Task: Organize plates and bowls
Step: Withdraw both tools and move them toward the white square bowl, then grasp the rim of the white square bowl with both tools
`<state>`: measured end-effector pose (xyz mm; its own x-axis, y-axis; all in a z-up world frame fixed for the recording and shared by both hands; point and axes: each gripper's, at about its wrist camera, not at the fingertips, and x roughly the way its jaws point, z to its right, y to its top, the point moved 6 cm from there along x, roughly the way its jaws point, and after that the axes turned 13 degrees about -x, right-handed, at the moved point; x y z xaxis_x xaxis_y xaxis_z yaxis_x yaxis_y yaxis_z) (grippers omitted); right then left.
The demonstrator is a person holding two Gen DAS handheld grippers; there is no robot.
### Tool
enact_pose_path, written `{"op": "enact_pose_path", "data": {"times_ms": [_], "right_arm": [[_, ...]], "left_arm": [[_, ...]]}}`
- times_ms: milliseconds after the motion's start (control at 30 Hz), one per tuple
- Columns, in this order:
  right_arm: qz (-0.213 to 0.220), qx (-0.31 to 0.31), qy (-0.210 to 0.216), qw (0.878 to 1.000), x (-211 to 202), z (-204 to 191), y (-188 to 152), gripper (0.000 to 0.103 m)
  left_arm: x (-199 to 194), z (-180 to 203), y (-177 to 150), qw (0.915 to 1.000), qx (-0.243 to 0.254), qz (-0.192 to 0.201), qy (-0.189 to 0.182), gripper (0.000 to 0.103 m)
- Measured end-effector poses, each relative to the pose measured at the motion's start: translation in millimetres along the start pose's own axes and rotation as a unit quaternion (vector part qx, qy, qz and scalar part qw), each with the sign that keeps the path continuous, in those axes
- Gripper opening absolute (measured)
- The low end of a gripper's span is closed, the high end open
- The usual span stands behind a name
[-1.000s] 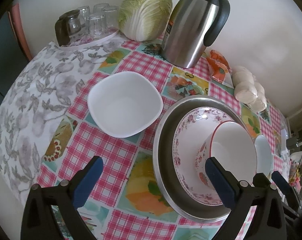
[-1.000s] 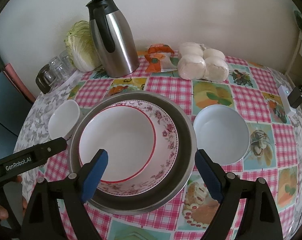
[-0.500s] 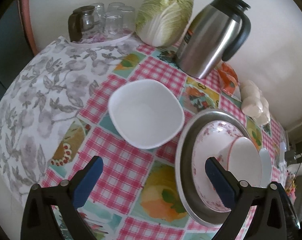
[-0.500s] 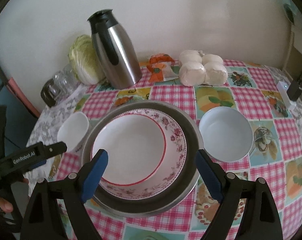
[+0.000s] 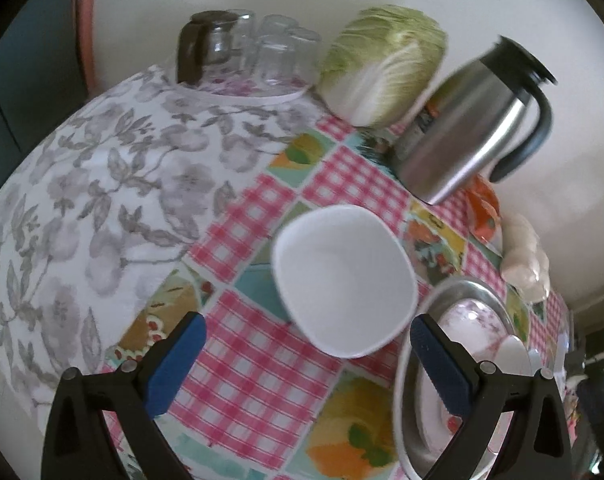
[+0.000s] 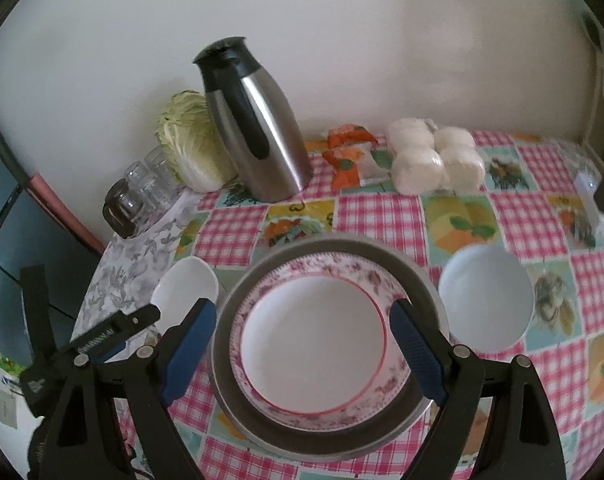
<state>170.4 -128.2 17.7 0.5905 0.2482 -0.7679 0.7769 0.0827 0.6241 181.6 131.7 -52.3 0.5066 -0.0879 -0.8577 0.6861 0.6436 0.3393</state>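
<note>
Left tongs [image 5: 308, 364] hide the pan [image 5: 482, 300], blurred, probably stacked. Both tongs, including right tongs [image 6: 304, 350], are spread, empty, above checked cloth [image 6: 382, 216].

Both wrist cams overlook table [image 6: 382, 216].

Left gripper [image 5: 306, 360] at frame bottom, jaws wide apart with nothing between the blue pads [image 5: 174, 364], hanging over the pink-check tablecloth [image 5: 354, 184]. White squarish bowl [image 5: 342, 280] sits centre frame just above the gap between the pads, empty, not touched; metal basin [image 5: 402, 380] with a floral plate [image 5: 474, 316] inside is at lower right, partly behind the right-hand pad. Top of frame: upturned glasses [image 5: 270, 52] on a tray at upper left centre, cabbage [image 5: 382, 68] next to them, steel thermos jug [image 5: 474, 128] upper right, white buns [image 5: 526, 256] at the right edge.
</note>
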Motion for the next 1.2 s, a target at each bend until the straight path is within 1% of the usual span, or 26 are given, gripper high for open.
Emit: {"op": "enact_pose_path", "data": {"times_ms": [100, 200, 333, 433, 533, 600, 633, 667, 733, 800, 867, 900, 933, 967, 1000, 1067, 1200], "right_arm": [[0.0, -0.011, -0.009, 1.0, -5, -5, 15, 0.089], [-0.006, -0.037, -0.024, 0.999, -7, -18, 34, 0.089], [-0.019, -0.077, -0.039, 0.996, -2, -36, 50, 0.089], [-0.034, -0.114, -0.047, 0.992, 9, -57, 58, 0.089], [-0.05, -0.143, -0.056, 0.987, 24, -75, 61, 0.089], [-0.064, -0.154, -0.058, 0.984, 37, -87, 61, 0.088], [-0.071, -0.158, -0.058, 0.983, 44, -93, 61, 0.086], [-0.078, -0.164, -0.059, 0.982, 51, -98, 60, 0.079], [-0.094, -0.174, -0.057, 0.979, 67, -107, 56, 0.073], [-0.107, -0.179, -0.058, 0.976, 80, -114, 53, 0.071], [-0.121, -0.185, -0.062, 0.973, 95, -120, 48, 0.064], [-0.126, -0.188, -0.063, 0.972, 101, -123, 46, 0.062], [-0.133, -0.192, -0.064, 0.97, 109, -126, 43, 0.058], [-0.138, -0.193, -0.065, 0.969, 113, -127, 42, 0.056], [-0.142, -0.194, -0.065, 0.968, 118, -128, 40, 0.055], [-0.153, -0.194, -0.065, 0.967, 129, -128, 38, 0.051], [-0.168, -0.187, -0.069, 0.965, 146, -125, 33, 0.048]], "left_arm": [[2, -14, 8, 0.9997, -0.023, -0.007, -0.002, 0.103], [4, -28, 15, 0.9984, -0.052, -0.016, -0.016, 0.103], [5, -39, 21, 0.9983, -0.056, -0.013, -0.002, 0.102], [10, -44, 23, 0.9975, -0.066, -0.021, -0.012, 0.102], [17, -47, 24, 0.9967, -0.072, -0.034, -0.015, 0.093], [21, -48, 23, 0.9962, -0.074, -0.042, -0.015, 0.092], [24, -48, 22, 0.9957, -0.078, -0.047, -0.018, 0.092], [27, -48, 21, 0.9951, -0.081, -0.052, -0.02, 0.092], [32, -48, 20, 0.9941, -0.086, -0.061, -0.026, 0.092], [37, -48, 19, 0.9934, -0.088, -0.067, -0.027, 0.091], [43, -49, 18, 0.9922, -0.096, -0.075, -0.027, 0.091], [46, -49, 18, 0.9915, -0.099, -0.079, -0.029, 0.09], [48, -49, 17, 0.9909, -0.102, -0.082, -0.031, 0.089], [51, -48, 17, 0.9905, -0.102, -0.086, -0.033, 0.085], [53, -46, 17, 0.9904, -0.101, -0.089, -0.033, 0.083], [57, -44, 18, 0.9906, -0.097, -0.091, -0.034, 0.082], [65, -39, 17, 0.9888, -0.098, -0.104, -0.041, 0.069]]}}
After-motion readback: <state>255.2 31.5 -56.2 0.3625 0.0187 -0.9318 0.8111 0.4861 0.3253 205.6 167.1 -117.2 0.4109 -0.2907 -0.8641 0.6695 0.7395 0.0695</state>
